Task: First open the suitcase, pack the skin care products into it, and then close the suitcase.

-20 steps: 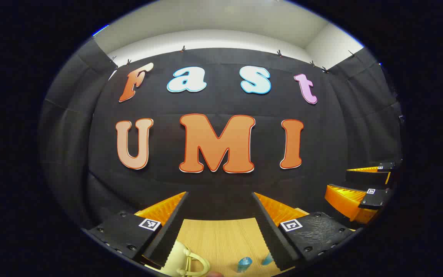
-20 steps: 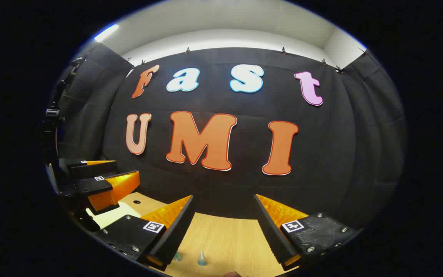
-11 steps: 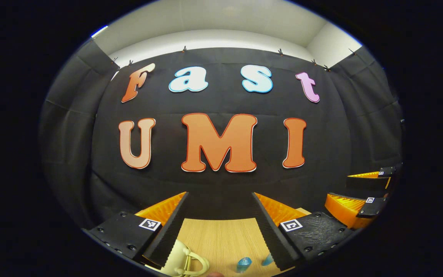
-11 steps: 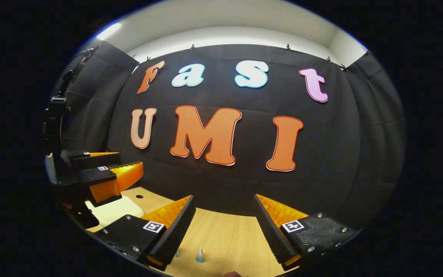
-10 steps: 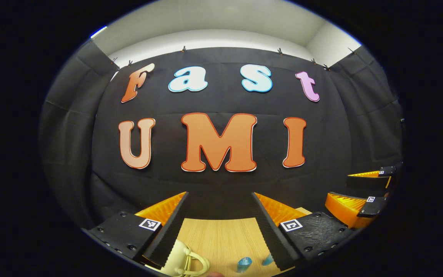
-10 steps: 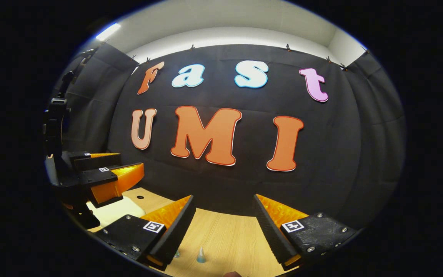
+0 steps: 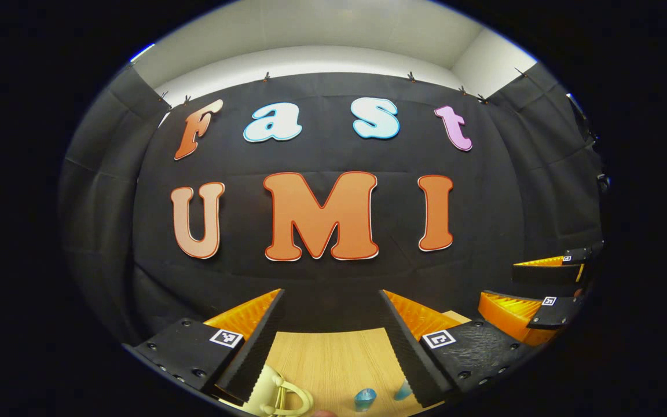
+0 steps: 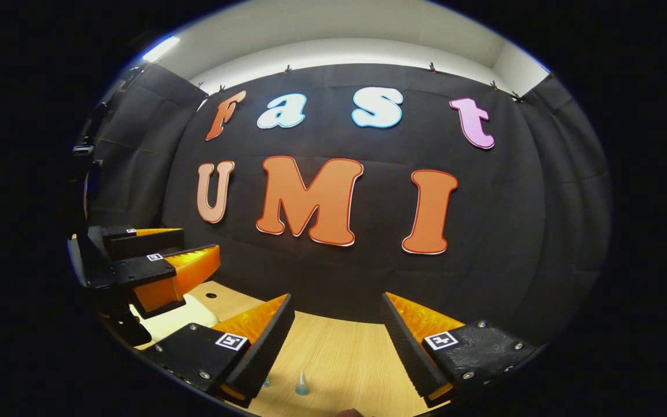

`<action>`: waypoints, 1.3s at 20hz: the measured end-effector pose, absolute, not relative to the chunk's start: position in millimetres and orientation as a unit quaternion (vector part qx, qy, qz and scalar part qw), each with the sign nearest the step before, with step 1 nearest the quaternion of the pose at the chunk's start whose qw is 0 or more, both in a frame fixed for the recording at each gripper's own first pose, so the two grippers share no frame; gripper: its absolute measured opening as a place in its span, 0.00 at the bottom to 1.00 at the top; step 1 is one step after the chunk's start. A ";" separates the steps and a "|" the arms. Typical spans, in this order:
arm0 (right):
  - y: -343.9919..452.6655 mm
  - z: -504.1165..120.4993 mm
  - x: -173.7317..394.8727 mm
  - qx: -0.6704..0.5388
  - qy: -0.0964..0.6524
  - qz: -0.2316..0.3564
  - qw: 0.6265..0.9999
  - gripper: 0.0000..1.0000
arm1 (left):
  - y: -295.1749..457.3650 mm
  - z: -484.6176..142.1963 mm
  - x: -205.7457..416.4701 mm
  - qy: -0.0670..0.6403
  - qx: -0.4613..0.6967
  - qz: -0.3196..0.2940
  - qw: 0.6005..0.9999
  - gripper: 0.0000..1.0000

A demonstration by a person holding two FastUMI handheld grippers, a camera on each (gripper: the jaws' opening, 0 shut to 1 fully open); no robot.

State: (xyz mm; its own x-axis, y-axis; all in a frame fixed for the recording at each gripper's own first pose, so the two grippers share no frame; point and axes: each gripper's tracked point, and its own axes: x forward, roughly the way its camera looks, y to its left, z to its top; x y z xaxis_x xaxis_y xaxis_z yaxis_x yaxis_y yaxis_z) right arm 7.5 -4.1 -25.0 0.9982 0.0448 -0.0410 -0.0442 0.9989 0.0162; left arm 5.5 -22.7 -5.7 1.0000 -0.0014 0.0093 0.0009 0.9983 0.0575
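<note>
Suitcase, cream and seemingly unopened, sits on the bench below the wide-open, empty left gripper and right gripper, so opening it likely comes first.

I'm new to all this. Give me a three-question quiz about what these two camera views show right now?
1. True or false: the left tool is clamped on the cream suitcase.
2. What colour are the small bottle tips on the wooden table? A red, B blue, C black.
3. Fill in: in the right gripper view, the right tool's fingers stand ____ with nothing between them.

Key: 1 false; 2 B; 3 apart.
</note>
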 end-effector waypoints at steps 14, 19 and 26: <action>-35.6 -31.5 20.2 -0.006 0.019 0.003 1.000 0.95 | -2.0 -75.9 -5.3 0.062 0.129 0.018 0.990 0.98; -46.4 -35.5 20.9 -0.003 0.022 -0.005 1.000 0.95 | 9.8 -120.3 -11.3 0.111 0.179 0.019 0.977 0.98; -61.5 -39.5 17.3 -0.005 0.025 -0.016 1.000 0.95 | 29.9 -199.3 -19.2 0.184 0.271 0.011 0.945 0.98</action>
State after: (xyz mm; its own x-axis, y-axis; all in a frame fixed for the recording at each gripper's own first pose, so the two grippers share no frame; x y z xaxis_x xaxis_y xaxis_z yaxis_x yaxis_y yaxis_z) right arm 17.3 -61.5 -39.5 0.9982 -0.0314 -0.0503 0.0309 0.9995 -0.0103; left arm -19.2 29.9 -199.3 0.9317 0.1203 -0.3427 0.0799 0.8525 0.5165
